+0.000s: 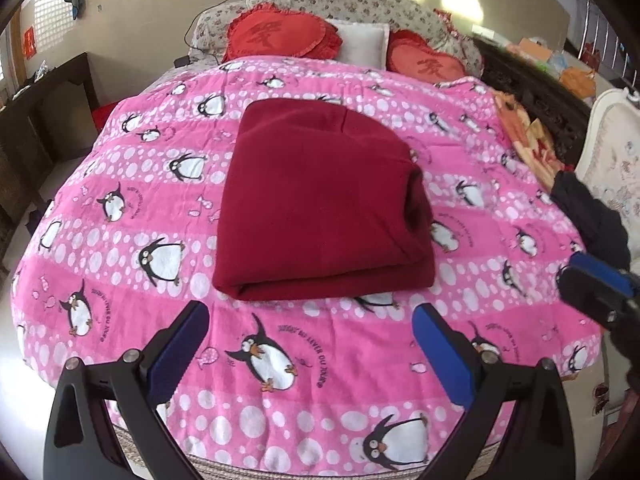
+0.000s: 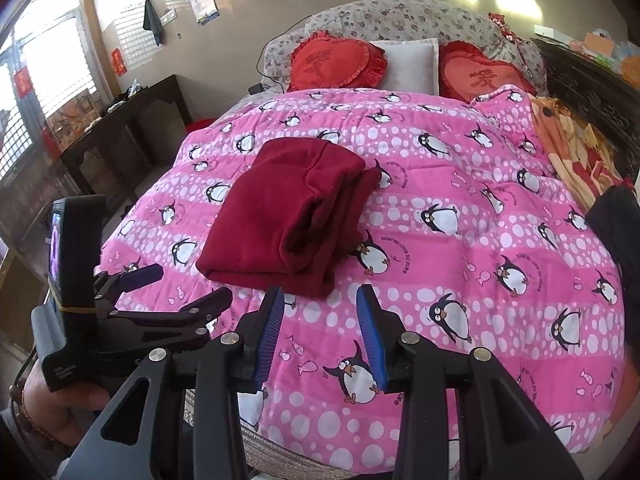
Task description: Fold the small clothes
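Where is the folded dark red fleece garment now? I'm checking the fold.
The folded dark red fleece garment lies mid-bed on the pink penguin quilt, just beyond both open grippers, below the heart cushions.

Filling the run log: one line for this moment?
red garment folded on quilt | left gripper open | right gripper open, empty

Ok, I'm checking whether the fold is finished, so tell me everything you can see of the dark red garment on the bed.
The dark red garment is a plain, fleecy-looking cloth folded into a thick, roughly rectangular stack of several layers. The layered edges show along its right side, where the top layer bulges and sits slightly uneven. It lies flat near the middle of the pink penguin quilt, touching only that. Both the left tongs and right tongs are open, short of its near edge.
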